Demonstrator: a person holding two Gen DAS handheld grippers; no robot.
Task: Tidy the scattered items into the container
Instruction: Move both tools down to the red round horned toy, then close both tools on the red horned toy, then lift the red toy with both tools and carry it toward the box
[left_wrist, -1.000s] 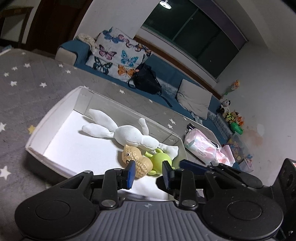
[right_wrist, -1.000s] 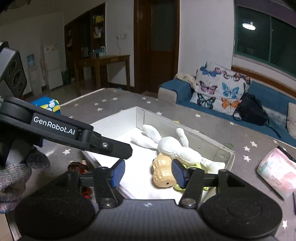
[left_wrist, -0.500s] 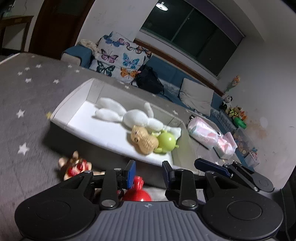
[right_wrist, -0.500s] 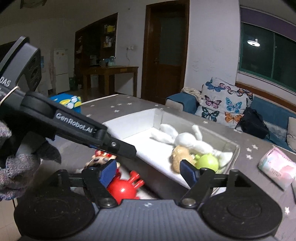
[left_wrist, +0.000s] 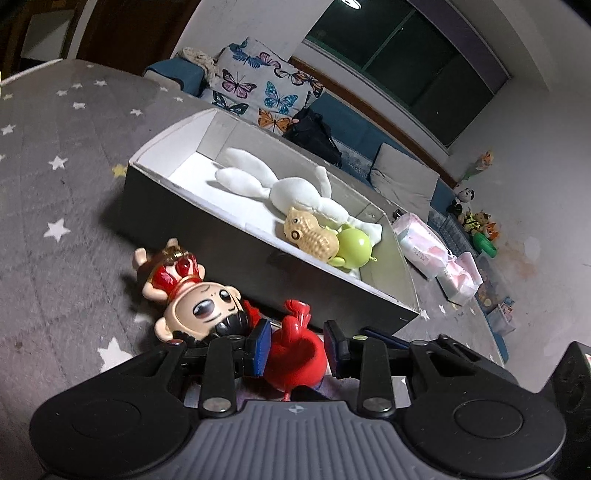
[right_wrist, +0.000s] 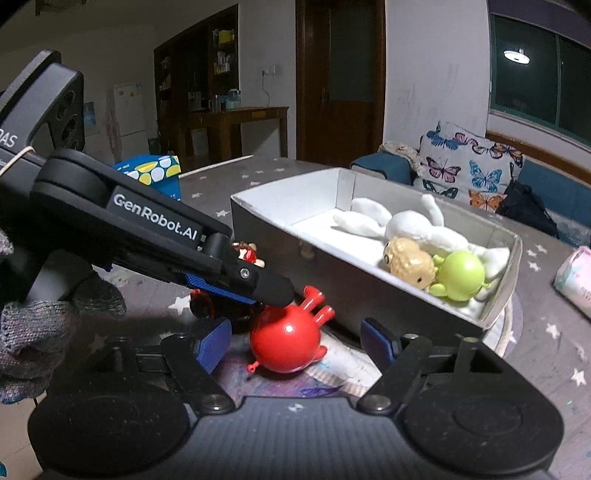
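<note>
Setting: grey star-print cloth (left_wrist: 55, 206) covered the surface, a sofa with butterfly cushions (left_wrist: 258, 88) behind it.

Left wrist, claw: the left gripper (left_wrist: 297, 349) stood with its blue pads either side of the red round toy (left_wrist: 295, 354); whether they pressed it or only bracketed it could not be told.

Left wrist, other toy: a big-headed doll (left_wrist: 192, 299) lay on the cloth just left of the pads, touching the red toy.

Left wrist, container: the white box (left_wrist: 207, 229) sat just beyond, holding a white plush rabbit (left_wrist: 291, 192), a peanut figure (left_wrist: 310, 236) and a green round toy (left_wrist: 354, 245).

Right wrist, claw: the right gripper (right_wrist: 295, 339) was spread wide and empty, the red toy on the cloth between its pads, touching neither.

Right wrist, look: glossy red ball with short stubby limbs and a small tail.

Handling, judged: probably hard hollow plastic, light, stiff and slick; a curved shell could squirt from flat pads.

Hold, judged: across the widest part of the body, not the limbs.
</note>
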